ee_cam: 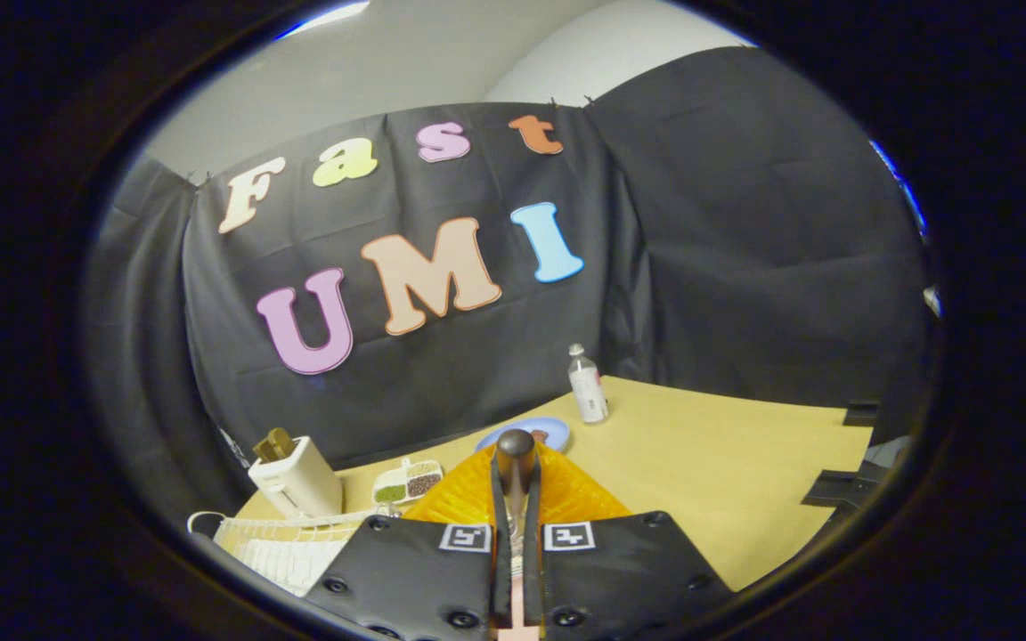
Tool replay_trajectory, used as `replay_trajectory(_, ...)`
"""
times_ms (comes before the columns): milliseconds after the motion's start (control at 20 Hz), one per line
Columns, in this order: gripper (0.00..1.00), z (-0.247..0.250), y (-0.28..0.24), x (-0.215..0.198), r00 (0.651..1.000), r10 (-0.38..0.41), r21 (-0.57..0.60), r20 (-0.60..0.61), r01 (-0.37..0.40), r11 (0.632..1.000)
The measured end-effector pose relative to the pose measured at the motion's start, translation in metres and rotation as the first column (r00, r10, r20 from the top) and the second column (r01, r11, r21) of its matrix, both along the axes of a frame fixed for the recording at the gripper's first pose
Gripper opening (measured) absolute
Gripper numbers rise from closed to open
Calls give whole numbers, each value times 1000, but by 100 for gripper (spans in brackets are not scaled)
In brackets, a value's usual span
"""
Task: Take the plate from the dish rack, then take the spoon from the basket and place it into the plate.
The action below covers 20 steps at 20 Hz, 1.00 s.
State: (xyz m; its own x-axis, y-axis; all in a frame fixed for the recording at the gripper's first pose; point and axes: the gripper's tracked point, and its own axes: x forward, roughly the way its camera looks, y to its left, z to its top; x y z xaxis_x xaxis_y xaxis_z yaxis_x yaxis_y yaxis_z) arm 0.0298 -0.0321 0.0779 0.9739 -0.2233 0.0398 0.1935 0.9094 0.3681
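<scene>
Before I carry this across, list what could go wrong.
The fingers pinch the spoon only by its thin handle, so it may swing or slip. The orange basket sits right beneath and could snag it. The plate lies near the bottle, which a wide swing might topple.

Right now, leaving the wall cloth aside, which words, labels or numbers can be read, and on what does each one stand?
No text here can be read.
bottle: it has a label, but the print is too small to read.
gripper, shut on the spoon: two square markers on its body, patterns only, no words.
</scene>
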Motion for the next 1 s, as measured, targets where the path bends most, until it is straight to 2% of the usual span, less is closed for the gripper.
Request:
replay_trajectory(200,8,-50,-4,-21,994,33,46,-101,-28,999)
replay_trajectory(400,8,-102,9,-19,970,129,100,-207,-110,989)
replay_trajectory(600,10,-119,13,-13,961,198,146,-192,-171,974)
replay_trajectory(700,12,-121,5,-14,963,205,159,-176,-177,971)
replay_trajectory(800,13,-134,-11,-11,965,170,141,-202,-143,980)
replay_trajectory(900,28,-150,-31,-11,957,108,79,-268,-90,993)
replay_trajectory(1000,43,-154,-37,-8,953,86,39,-291,-78,996)
